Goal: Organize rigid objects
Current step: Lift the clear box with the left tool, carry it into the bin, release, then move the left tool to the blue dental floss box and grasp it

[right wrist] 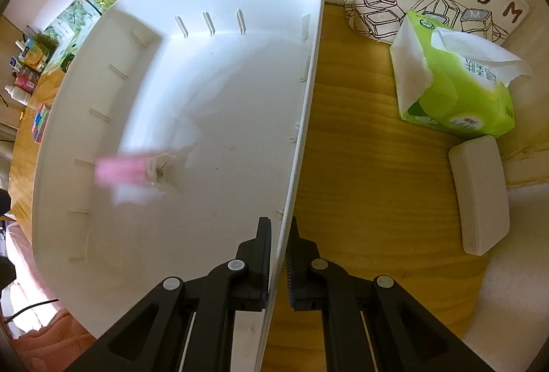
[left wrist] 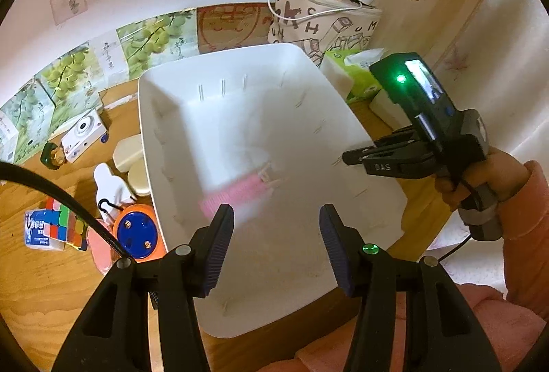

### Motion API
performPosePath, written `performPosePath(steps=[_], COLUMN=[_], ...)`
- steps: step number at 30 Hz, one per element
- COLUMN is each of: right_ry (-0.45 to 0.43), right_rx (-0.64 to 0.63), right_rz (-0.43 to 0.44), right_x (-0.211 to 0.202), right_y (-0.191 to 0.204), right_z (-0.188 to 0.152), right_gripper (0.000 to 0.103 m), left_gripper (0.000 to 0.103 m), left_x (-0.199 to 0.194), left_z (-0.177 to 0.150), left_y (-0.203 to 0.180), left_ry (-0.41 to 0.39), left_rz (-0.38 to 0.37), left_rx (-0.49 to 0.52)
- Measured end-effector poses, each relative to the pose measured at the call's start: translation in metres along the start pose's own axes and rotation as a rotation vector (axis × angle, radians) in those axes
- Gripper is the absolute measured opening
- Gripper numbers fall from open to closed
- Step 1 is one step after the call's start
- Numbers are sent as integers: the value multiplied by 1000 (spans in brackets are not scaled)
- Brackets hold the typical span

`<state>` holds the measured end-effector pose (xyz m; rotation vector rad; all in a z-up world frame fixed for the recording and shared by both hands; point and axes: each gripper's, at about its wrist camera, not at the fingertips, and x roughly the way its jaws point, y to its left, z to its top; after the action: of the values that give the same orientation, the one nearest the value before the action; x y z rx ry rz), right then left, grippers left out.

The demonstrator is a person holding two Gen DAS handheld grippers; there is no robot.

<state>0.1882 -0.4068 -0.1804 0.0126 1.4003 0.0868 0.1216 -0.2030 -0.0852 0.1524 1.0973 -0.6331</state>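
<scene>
White bin [right wrist: 219, 70] with a pink item inside

A blurred pink-and-white object [right wrist: 130, 175] is lying on the bin's floor near the left wall; the bin is sitting on the wooden table [right wrist: 370, 166].

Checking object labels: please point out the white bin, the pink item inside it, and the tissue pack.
white bin [right wrist: 308, 70]: right wrist view, right rim.
pink item [right wrist: 118, 170]: right wrist view, blurred body.
tissue pack [right wrist: 459, 104]: right wrist view, green wrapper.

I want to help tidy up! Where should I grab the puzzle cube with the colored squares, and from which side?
Grip the puzzle cube by two opposite flat faces, coming down from above. Its sides are flat and parallel, so the jaws can press evenly. Avoid the corners, since it sits tilted on a blue packet with an orange round thing crowding one side.
</scene>
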Motion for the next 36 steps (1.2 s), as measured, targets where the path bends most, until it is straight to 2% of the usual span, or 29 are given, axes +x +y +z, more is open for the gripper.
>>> performPosePath(steps=[2, 4, 15, 36], right_ry=[1, 1, 13, 35], right_rx=[7, 6, 39, 188], right_rz=[4, 1, -8, -20], right_x=[0, 0, 5, 19], right_y=[0, 0, -5, -21], right_z=[0, 0, -3, -7], right_gripper=[8, 8, 7, 7], left_gripper=[59, 65, 75, 78], left_x=[-1, -2, -12, -49], left_z=[0, -2, -17, -46], left_y=[0, 0, 32, 166], left_ry=[-4, -1, 5, -20], left_rz=[3, 5, 62, 225], left_rx=[-1, -7, -119, -430])
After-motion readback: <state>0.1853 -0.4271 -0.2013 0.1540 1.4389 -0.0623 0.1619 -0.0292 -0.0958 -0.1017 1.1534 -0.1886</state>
